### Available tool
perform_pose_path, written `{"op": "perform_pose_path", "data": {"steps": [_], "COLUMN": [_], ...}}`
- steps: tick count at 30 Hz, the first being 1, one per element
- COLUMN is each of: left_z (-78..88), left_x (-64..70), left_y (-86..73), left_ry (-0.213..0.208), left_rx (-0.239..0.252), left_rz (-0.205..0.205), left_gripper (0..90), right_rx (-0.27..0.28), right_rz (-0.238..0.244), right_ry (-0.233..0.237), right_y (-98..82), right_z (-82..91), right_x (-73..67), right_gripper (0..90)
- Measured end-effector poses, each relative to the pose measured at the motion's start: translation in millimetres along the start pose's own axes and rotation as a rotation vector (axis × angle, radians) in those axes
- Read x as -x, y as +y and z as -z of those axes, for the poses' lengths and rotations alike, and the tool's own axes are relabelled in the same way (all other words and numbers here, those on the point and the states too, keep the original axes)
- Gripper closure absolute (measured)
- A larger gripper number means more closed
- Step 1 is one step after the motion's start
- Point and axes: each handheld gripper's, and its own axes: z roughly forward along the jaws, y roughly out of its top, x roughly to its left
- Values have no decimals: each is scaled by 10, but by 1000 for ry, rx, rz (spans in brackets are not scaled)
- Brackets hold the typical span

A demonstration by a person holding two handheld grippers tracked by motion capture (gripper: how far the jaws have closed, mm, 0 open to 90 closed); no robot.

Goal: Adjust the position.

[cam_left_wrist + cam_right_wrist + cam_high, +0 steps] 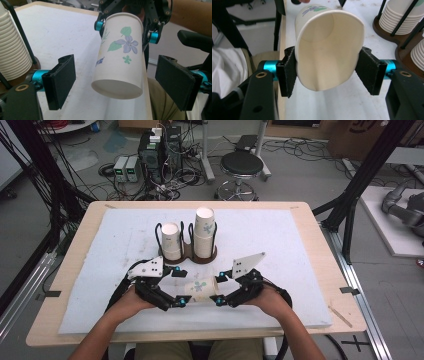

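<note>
Right gripper (pixel 327 72) squeezes paper cup (pixel 327 50); left gripper (pixel 117 82) open beside its base.

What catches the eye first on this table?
A flowered paper cup hangs on its side between two hand-held tools: the right gripper squeezes its rim oval, while the left gripper stands with jaws wide, clear of the cup's base. Behind them, two stacks of cups stand in a wooden holder mid-table.
</note>
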Motion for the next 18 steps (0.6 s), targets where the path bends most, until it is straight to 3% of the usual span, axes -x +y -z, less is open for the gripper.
{"op": "perform_pose_path", "data": {"steps": [11,18], "left_z": [-6,-27], "left_x": [-13,-5], "left_y": [155,186], "left_ry": [5,6], "left_rx": [-64,-107], "left_rz": [-21,-32], "left_gripper": [172,173], "right_rx": [-67,-149], "right_rz": [48,95], "right_ry": [-18,-27], "right_y": [238,380], "right_z": [120,117], "right_x": [36,32], "right_gripper": [383,382]}}
